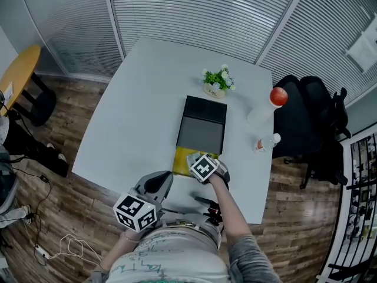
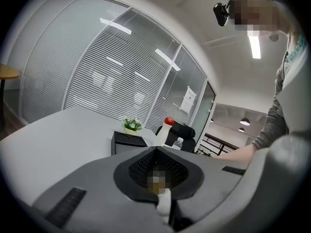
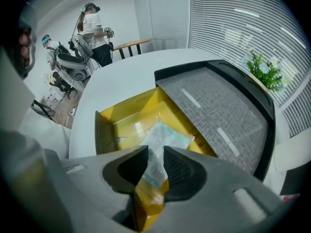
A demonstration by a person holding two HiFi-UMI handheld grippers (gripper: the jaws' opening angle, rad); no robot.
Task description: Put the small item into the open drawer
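White worktop [image 1: 135, 111] carrying a yellow drawer [image 3: 127, 111] beneath the right claw [image 3: 155, 153], whose parted jaws flank the clear packet [image 3: 167, 134] resting inside; clinging film might lift out on withdrawal.

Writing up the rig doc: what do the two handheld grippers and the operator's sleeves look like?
The left gripper and right gripper share one build: light grey moulded jaws, lined inside with black ribbed pads. Each carries a white cube printed with black square markers. On the right arm a grey sleeve shows, pushed up above the forearm.
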